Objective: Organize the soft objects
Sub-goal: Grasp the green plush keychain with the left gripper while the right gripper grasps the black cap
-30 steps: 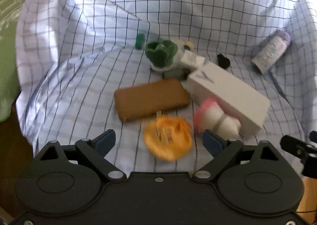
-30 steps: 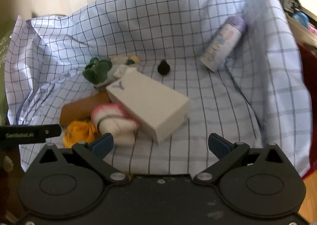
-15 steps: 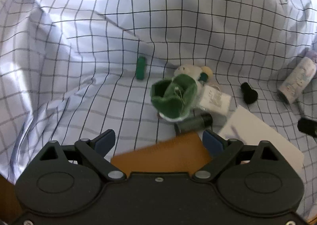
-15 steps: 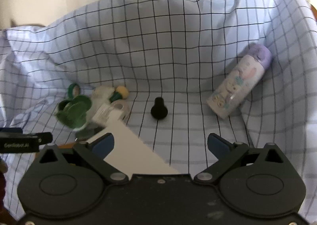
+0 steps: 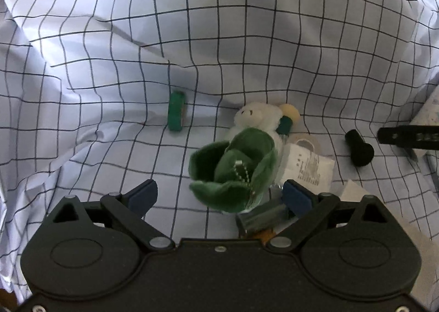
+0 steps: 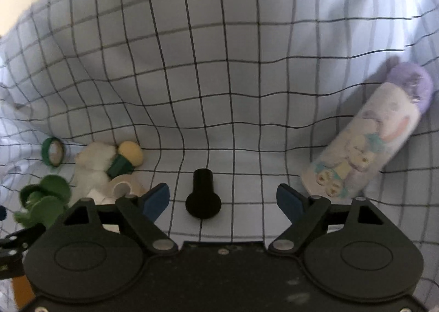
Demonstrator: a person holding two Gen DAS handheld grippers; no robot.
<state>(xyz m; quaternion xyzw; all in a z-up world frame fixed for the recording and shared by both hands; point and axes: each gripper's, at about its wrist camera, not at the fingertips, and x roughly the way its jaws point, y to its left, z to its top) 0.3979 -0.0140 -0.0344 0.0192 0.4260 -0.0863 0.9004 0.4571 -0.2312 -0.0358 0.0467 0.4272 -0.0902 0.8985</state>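
A green plush toy [image 5: 233,169] with a ball chain lies on the checked cloth [image 5: 109,65], between the tips of my open left gripper [image 5: 219,194]. Behind it lies a small white plush bear [image 5: 258,117] with a yellow and green piece. The same plush [image 6: 44,202] and bear [image 6: 93,166] show at the left of the right wrist view. My right gripper [image 6: 222,199] is open and empty, with a small black knob [image 6: 203,196] lying between its fingertips.
A green tape ring [image 5: 175,110] stands left of the bear. A white tag [image 5: 310,166], a clear tape roll [image 5: 304,144] and a grey cylinder [image 5: 260,218] lie by the plush. A lilac printed bottle [image 6: 370,139] lies at the right. The cloth rises at the back.
Both grippers have moved forward and lower into the cloth. The orange, pink and brown items and the white box have dropped out of view. The green plush now sits between the left fingertips.
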